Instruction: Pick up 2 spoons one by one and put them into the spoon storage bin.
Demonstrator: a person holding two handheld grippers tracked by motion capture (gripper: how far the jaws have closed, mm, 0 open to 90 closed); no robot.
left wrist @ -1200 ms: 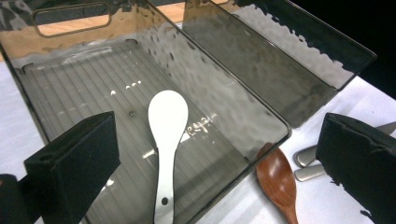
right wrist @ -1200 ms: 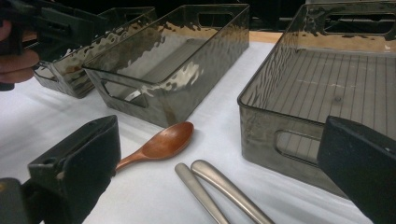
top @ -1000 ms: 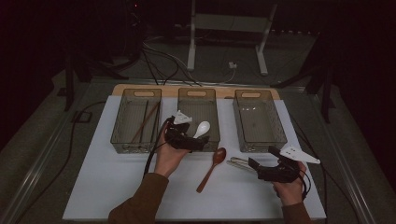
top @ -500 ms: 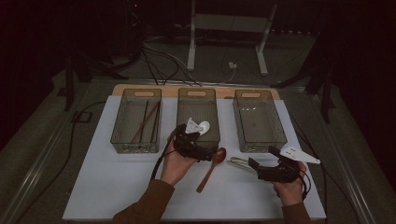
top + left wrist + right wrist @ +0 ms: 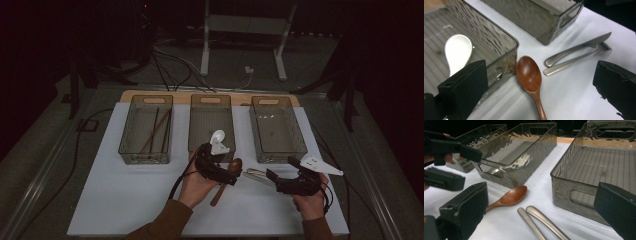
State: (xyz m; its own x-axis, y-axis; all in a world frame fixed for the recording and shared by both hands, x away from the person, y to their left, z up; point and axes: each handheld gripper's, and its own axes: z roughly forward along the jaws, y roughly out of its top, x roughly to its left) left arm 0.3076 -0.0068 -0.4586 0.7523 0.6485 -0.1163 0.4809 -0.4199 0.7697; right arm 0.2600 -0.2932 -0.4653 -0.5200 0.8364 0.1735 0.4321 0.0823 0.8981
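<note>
Wooden spoon (image 5: 530, 77) lies flat on the white mat (image 5: 125, 200), bowl just off the near corner of the middle bin (image 5: 211, 125), handle running back toward the person. Nothing grips it.

Left gripper (image 5: 231, 176) hovers over the spoon bowl, jaws wide apart and empty; in the left gripper view the spoon sits in the gap between the two jaws, touching neither. Whether the jaws are above the spoon or level with it is hard to call from the high view.

White ceramic spoon (image 5: 456, 53) lies inside the middle bin, near its front wall.

Metal knife (image 5: 576, 48) and fork (image 5: 574, 61) lie side by side on the mat, just beside the wooden spoon, between it and the right gripper (image 5: 274, 180). Handles point at the right gripper, per the right gripper view.

Right gripper rests low near the mat's front right, jaws wide open, empty, aimed toward the cutlery.

Left bin (image 5: 146, 127) holds dark chopstick-like sticks (image 5: 156, 131). Right bin (image 5: 277, 127) stands at the right of the row, close to the knife and fork.
</note>
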